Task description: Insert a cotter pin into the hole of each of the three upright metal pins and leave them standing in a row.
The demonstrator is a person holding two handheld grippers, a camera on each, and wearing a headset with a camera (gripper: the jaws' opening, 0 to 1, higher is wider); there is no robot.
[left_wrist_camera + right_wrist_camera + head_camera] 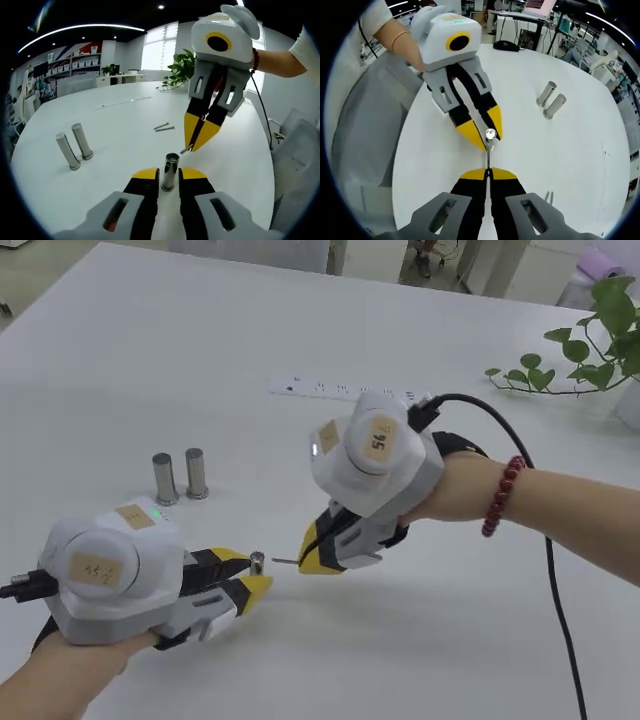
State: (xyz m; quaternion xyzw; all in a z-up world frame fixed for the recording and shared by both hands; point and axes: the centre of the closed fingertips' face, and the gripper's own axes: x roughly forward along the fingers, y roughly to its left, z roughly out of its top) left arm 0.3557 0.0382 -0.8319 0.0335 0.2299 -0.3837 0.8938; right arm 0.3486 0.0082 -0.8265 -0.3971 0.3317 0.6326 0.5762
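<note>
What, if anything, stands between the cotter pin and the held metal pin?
Nothing visible. The cotter pin, shut in the right gripper, points straight at the metal pin held by the left gripper.

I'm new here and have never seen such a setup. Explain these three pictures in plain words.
No robot here: a person holds a tool with two yellow-tipped jaws in each hand. The head view comes from a camera on the person's head, looking down at a white table. The other two come from cameras riding on each tool. The left gripper clamps a short metal pin upright on the table. The right gripper pinches a thin cotter pin, pointing it at that metal pin. Two more metal pins stand side by side; spare cotter pins and a power strip lie further off.
</note>
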